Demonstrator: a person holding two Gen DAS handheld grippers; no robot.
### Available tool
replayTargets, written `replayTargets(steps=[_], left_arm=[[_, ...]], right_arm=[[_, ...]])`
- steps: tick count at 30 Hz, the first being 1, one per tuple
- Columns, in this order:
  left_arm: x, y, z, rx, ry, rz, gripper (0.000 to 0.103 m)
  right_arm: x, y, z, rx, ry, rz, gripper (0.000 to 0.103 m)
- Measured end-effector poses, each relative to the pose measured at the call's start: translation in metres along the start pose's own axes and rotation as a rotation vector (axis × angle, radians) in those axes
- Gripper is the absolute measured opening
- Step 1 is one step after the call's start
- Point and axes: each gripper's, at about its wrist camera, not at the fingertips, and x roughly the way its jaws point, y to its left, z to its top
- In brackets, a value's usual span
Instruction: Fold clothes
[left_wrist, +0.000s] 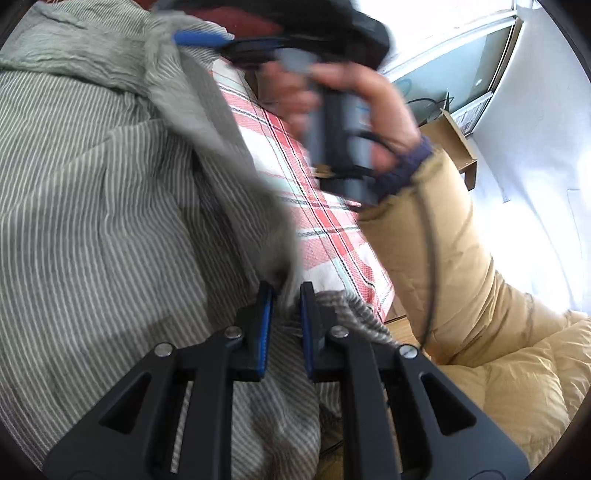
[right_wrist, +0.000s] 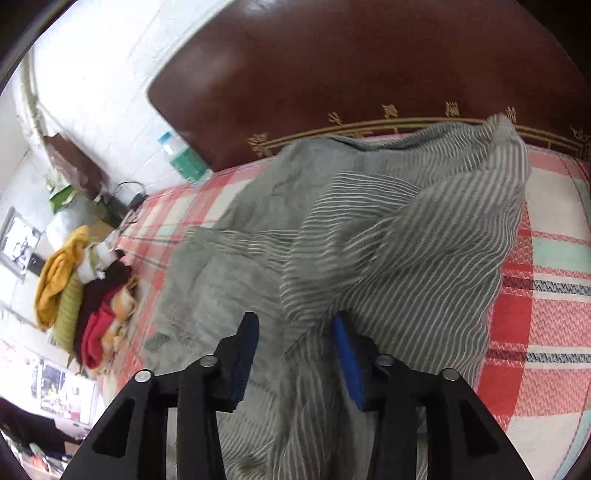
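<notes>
A grey garment with thin white stripes (left_wrist: 110, 192) is lifted above a bed with a red plaid sheet (left_wrist: 317, 206). My left gripper (left_wrist: 287, 291) is shut on a bunched edge of the garment. In the right wrist view the same striped garment (right_wrist: 388, 240) hangs and billows over the plaid sheet (right_wrist: 546, 295). My right gripper (right_wrist: 295, 325) has cloth running between its fingers, which stand well apart; the frame is blurred and the grip does not show. The right gripper's body, held by a hand, shows in the left wrist view (left_wrist: 332, 122).
A dark wooden headboard (right_wrist: 369, 74) stands at the far end of the bed. A pile of yellow, red and dark clothes (right_wrist: 85, 295) lies at the bed's left edge. The person's tan padded jacket sleeve (left_wrist: 443, 258) is at right. A cardboard box (left_wrist: 450, 140) sits by the window.
</notes>
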Motion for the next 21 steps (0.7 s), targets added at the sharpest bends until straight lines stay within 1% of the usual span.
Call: replayTargets(steps=[2,6,7,11,14,16,18,21], left_arm=[[-0.002,0.004,-0.004,-0.001,0.009,-0.004,0.015],[-0.003,0.014,-0.01,-0.018,0.029,-0.014,0.016],[-0.003,0.017,-0.012,-0.026,0.034,-0.017,0.016],[-0.008,0.016,-0.02,-0.023,0.027,-0.019,0.016],[-0.012,0.019,-0.023,-0.03,0.021,-0.012,0.016],[-0.013,0.021,-0.024,-0.039,0.019,-0.008,0.016],[-0.018,0.029,-0.026,-0.051,0.015,-0.01,0.016],[-0.016,0.021,-0.021,-0.045,0.011,-0.002,0.016]], right_arm=[[-0.025,0.006,-0.01,-0.032,-0.032,0.028,0.055],[-0.078,0.018,-0.033,-0.097,-0.1,0.078,0.056],[-0.086,0.02,-0.042,-0.111,-0.099,0.079,0.057],[-0.092,0.03,-0.091,-0.187,-0.032,0.004,0.057],[-0.084,0.039,-0.135,-0.241,0.04,-0.03,0.057],[-0.082,0.042,-0.166,-0.269,0.071,-0.039,0.057],[-0.089,0.04,-0.188,-0.245,0.056,-0.04,0.057],[-0.108,0.032,-0.213,-0.175,-0.007,-0.023,0.057]])
